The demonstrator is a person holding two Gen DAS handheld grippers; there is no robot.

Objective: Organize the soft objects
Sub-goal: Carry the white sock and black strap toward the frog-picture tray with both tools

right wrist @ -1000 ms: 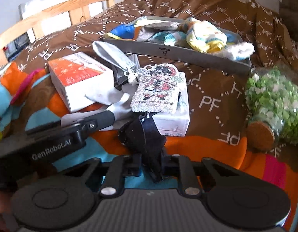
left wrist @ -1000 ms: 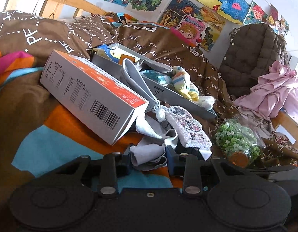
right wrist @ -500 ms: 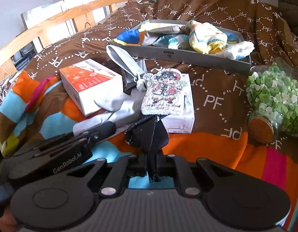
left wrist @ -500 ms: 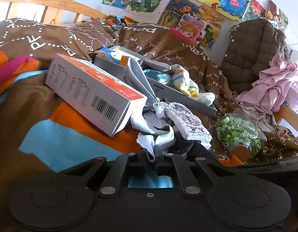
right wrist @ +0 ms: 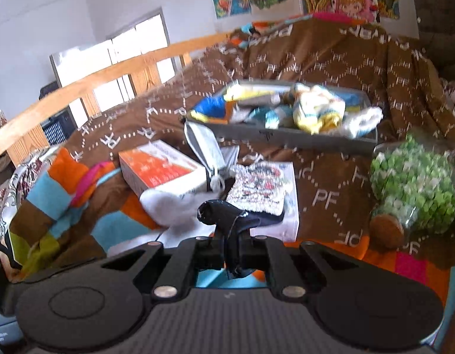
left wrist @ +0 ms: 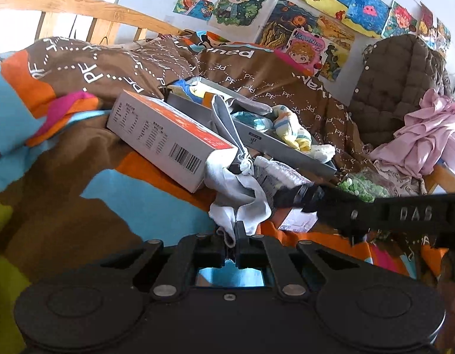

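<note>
My left gripper (left wrist: 231,243) is shut on the lower edge of a white and grey sock (left wrist: 242,203). The sock's grey half (left wrist: 224,124) leans against the grey tray (left wrist: 286,149), knotted at the middle. My right gripper (right wrist: 231,253) is shut on a dark sock (right wrist: 227,215), which is raised off the quilt. That dark sock (left wrist: 295,196) and the right gripper's arm (left wrist: 404,212) cross the left wrist view at the right. The tray (right wrist: 286,140) holds several bright socks. A patterned fuzzy sock (right wrist: 259,188) lies on a white box.
An orange and white carton (left wrist: 168,135) lies left of the white sock on the brown, orange and blue quilt. A corked jar of green bits (right wrist: 416,188) lies at the right. A wooden bed rail (right wrist: 109,73) runs behind, and pink clothes (left wrist: 428,141) are piled far right.
The left jaws have shut on the white sock and pulled it up and back. The right gripper has risen with the dark sock and now reaches across the left wrist view.
</note>
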